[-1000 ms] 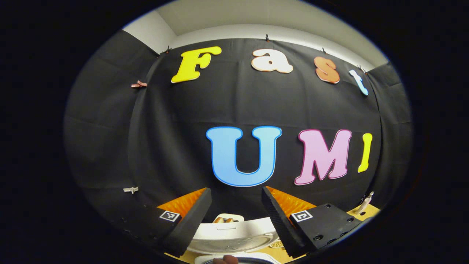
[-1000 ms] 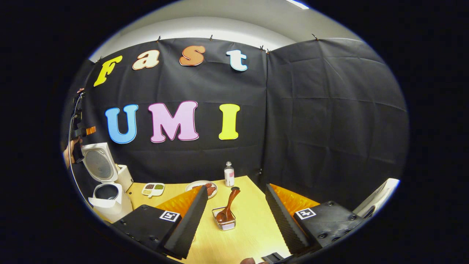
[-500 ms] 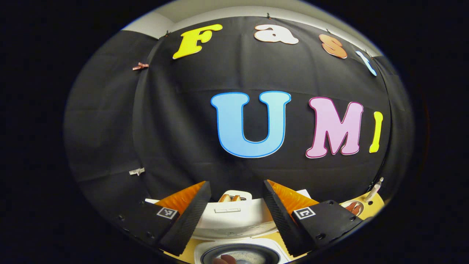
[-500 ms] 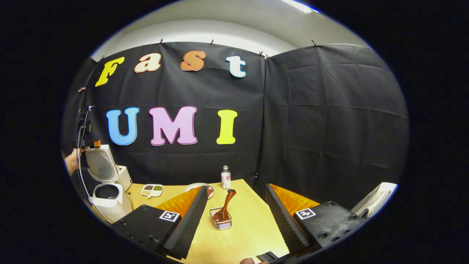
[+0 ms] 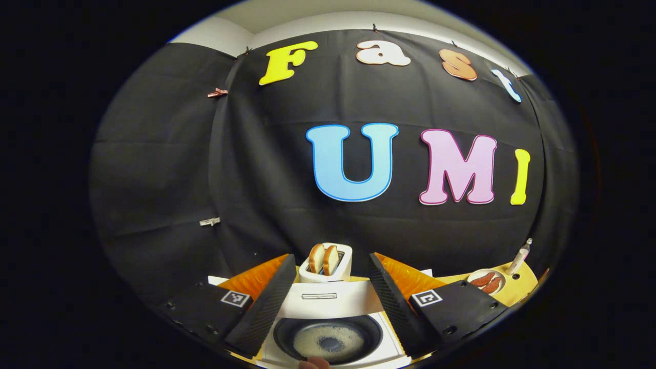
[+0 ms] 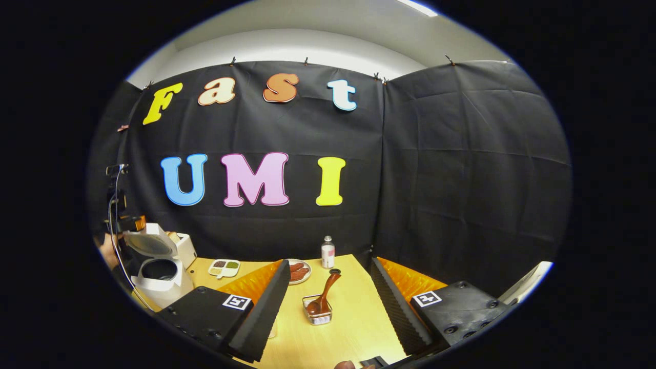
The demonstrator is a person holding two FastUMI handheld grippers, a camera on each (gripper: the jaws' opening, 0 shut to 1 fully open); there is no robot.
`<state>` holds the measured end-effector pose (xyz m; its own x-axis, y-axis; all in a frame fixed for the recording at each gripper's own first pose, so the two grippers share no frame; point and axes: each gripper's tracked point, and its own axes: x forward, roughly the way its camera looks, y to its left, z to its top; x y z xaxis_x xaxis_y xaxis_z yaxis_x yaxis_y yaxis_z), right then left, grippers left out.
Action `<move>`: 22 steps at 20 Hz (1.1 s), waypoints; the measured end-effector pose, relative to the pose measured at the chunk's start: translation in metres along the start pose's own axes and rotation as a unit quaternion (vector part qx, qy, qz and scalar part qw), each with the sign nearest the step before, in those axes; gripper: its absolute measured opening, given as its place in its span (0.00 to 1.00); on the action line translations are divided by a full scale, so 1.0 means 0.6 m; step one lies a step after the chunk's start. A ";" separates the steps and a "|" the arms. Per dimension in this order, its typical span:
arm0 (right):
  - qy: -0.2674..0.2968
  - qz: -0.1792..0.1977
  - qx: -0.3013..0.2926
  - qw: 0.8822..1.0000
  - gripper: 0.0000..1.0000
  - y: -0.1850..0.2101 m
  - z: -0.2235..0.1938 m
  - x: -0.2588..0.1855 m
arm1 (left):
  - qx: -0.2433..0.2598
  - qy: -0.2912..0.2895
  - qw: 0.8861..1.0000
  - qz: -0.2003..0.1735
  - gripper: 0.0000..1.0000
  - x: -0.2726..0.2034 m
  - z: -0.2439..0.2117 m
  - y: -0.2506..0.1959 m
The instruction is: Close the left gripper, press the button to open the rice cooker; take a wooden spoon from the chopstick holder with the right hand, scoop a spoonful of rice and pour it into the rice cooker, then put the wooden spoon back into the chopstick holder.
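Note:
The white rice cooker (image 5: 333, 307) sits just below my left gripper (image 5: 332, 256), which is open with nothing between its fingers. Its lid (image 5: 319, 297) is raised, and the dark inner pot (image 5: 328, 338) has a pale grainy patch at the bottom. In the right gripper view the cooker (image 6: 159, 279) stands at the table's far left with its lid (image 6: 148, 242) tilted up. The left gripper (image 6: 125, 223) and a hand hover beside that lid. A wooden spoon (image 6: 328, 292) leans in a small wire holder (image 6: 319, 315), straight ahead of my open right gripper (image 6: 330, 261).
A toaster (image 5: 325, 261) with two bread slices stands behind the cooker. On the wooden table (image 6: 353, 328) are a plate of sausages (image 6: 297, 270), a small bottle (image 6: 327, 251) and a divided dish (image 6: 224, 266). A white object (image 6: 528, 287) is at the right edge.
The left gripper view has tipped down onto the cooker, bringing the open pot and the toaster into sight. In the right gripper view the lid looks flatter. The right gripper barely shifted.

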<state>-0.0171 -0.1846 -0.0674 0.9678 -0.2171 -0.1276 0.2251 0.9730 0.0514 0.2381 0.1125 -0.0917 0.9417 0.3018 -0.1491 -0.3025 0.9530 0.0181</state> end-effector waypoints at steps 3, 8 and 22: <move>0.002 0.018 -0.007 1.000 0.98 0.013 -0.001 0.006 | 0.001 0.013 1.000 0.008 0.99 -0.033 -0.047 -0.004; 0.000 0.032 -0.014 0.999 0.98 0.017 0.004 0.011 | -0.013 0.054 0.998 0.019 0.99 -0.064 -0.115 -0.004; 0.011 0.036 0.000 0.999 0.98 -0.005 -0.008 0.004 | -0.004 0.168 0.985 0.031 1.00 -0.081 -0.290 -0.006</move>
<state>-0.0158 -0.1878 -0.0728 0.9787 -0.1446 -0.1456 0.1547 0.9861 0.0607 0.1677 0.0899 -0.2567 0.8198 0.3313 -0.4670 -0.3598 0.9325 0.0299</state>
